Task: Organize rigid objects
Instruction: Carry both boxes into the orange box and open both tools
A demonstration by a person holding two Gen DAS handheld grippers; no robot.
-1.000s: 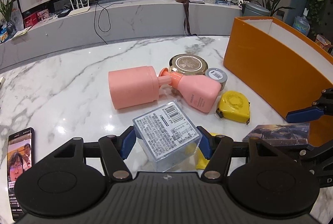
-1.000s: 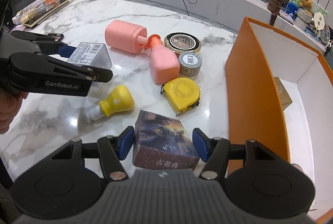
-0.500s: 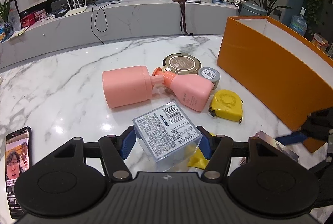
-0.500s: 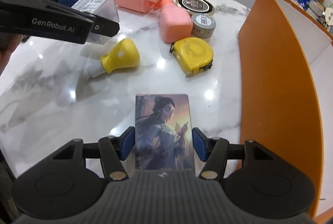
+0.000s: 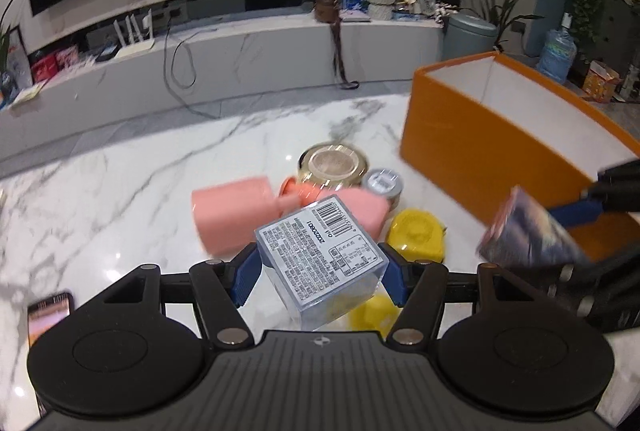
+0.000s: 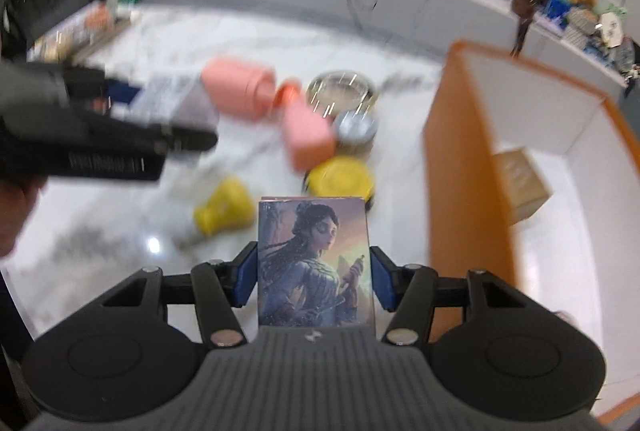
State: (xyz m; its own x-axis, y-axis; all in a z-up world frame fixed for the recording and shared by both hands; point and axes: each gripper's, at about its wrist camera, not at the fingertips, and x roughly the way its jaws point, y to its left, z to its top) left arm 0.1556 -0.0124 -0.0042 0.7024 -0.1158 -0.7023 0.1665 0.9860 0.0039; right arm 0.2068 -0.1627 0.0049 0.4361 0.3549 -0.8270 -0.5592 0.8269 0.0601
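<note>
My left gripper (image 5: 322, 273) is shut on a clear plastic box (image 5: 320, 255) with a barcode label and holds it above the marble table (image 5: 120, 199). My right gripper (image 6: 314, 281) is shut on an illustrated card box (image 6: 316, 263) showing a woman, lifted off the table to the left of the orange box (image 6: 460, 159). In the left wrist view the card box (image 5: 524, 231) hangs in front of the orange box (image 5: 480, 151). The left gripper with the clear box (image 6: 176, 99) shows blurred at the left of the right wrist view.
On the table lie a pink cup (image 5: 228, 207), a pink bottle (image 5: 360, 207), a round gold-lidded tin (image 5: 334, 165), a small grey tin (image 5: 384, 183), a yellow tape measure (image 5: 416, 231) and a yellow bulb-shaped item (image 6: 222, 207). A phone (image 5: 48, 315) lies at the left. A brown carton (image 6: 520, 179) is inside the orange box.
Both grippers have risen with their loads. The card box has been lifted from the table and now stands higher, close to the orange box's near wall.
</note>
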